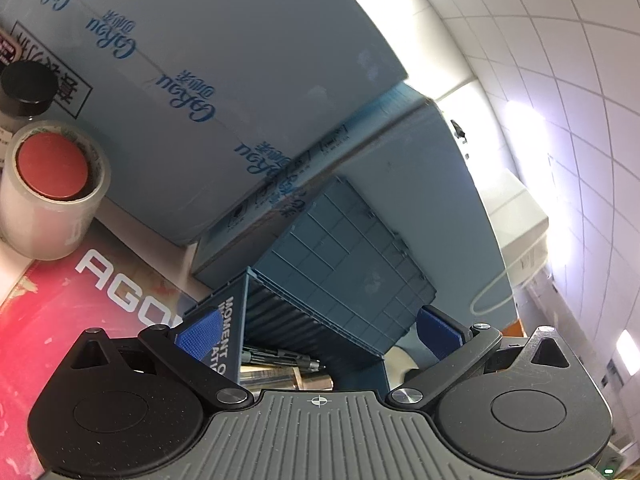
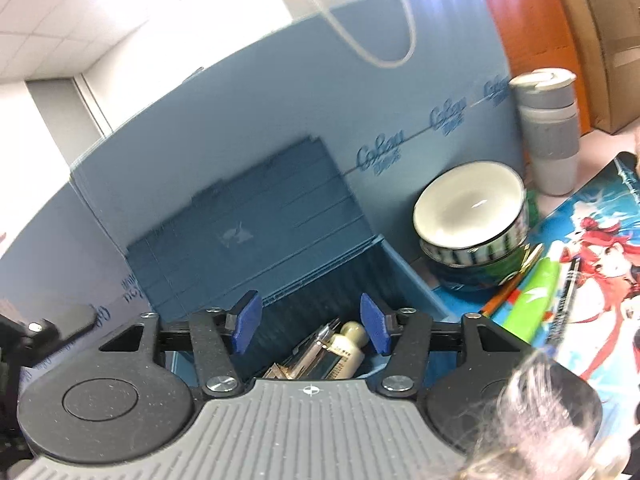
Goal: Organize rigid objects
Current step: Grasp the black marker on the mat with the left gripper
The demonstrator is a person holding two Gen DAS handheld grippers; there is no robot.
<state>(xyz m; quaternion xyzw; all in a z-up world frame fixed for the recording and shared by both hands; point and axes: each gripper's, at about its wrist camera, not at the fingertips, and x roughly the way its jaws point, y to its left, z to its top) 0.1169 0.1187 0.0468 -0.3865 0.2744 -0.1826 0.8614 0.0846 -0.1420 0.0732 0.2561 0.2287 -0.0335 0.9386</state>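
— While your right gripper (image 2: 310, 326) hangs over the open blue box (image 2: 400, 280), where's the bottle?
— Lying in the box at six o'clock, bottle (image 2: 350, 346) beside pens (image 2: 316, 350). Your fingers stand apart, nothing between them.
— And your left gripper (image 1: 316, 334)?
— Spread wide, straddling the box's wall, pads not pressing. Tape roll (image 1: 52, 196) at ten o'clock.

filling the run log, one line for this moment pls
left hand-held gripper: open, straddling blue box | right hand-held gripper: open, nothing held, above box | small bottle inside box
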